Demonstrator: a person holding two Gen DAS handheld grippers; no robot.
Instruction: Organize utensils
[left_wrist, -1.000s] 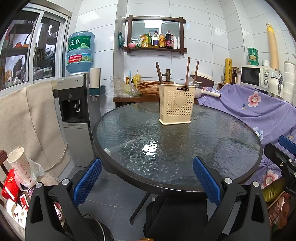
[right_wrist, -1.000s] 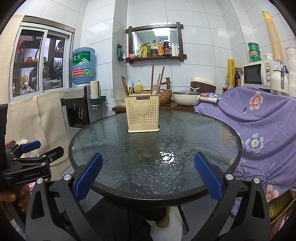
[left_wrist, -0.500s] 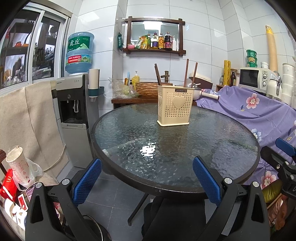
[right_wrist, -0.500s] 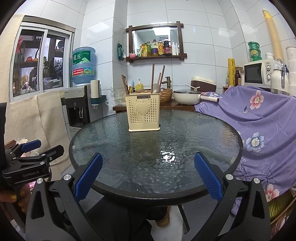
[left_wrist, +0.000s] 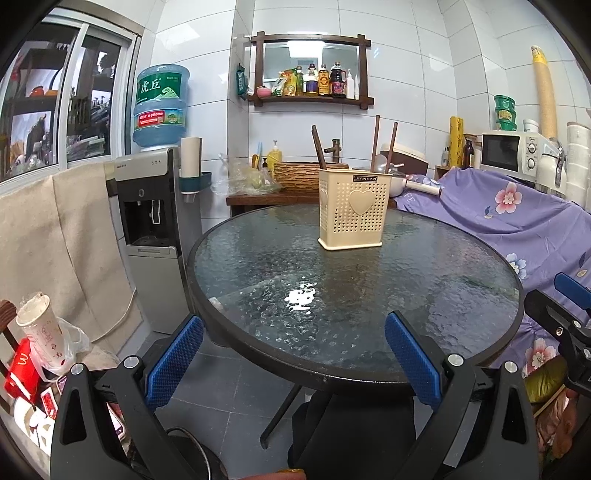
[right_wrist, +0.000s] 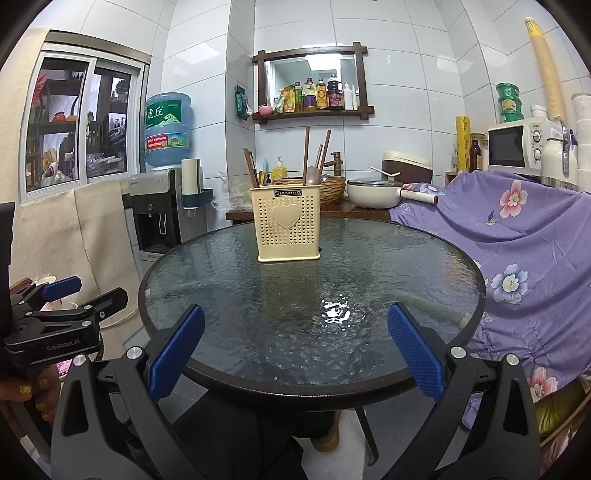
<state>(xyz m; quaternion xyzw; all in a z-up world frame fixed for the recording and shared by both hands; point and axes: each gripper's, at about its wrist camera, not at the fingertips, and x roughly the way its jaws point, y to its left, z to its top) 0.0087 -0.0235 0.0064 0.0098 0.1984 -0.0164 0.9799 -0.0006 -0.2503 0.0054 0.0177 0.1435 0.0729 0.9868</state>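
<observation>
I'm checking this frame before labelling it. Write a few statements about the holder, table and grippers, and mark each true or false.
1. The cream utensil holder stands upright on the round glass table. True.
2. The right gripper is shut on a spoon. False: its jaws stand wide apart and hold nothing.
3. Chopsticks stick up out of the holder. True.
4. The left gripper touches the holder. False: it is open at the table's near edge, well short of the holder.
5. The holder lies tipped on its side. False: it stands on its base.
</observation>
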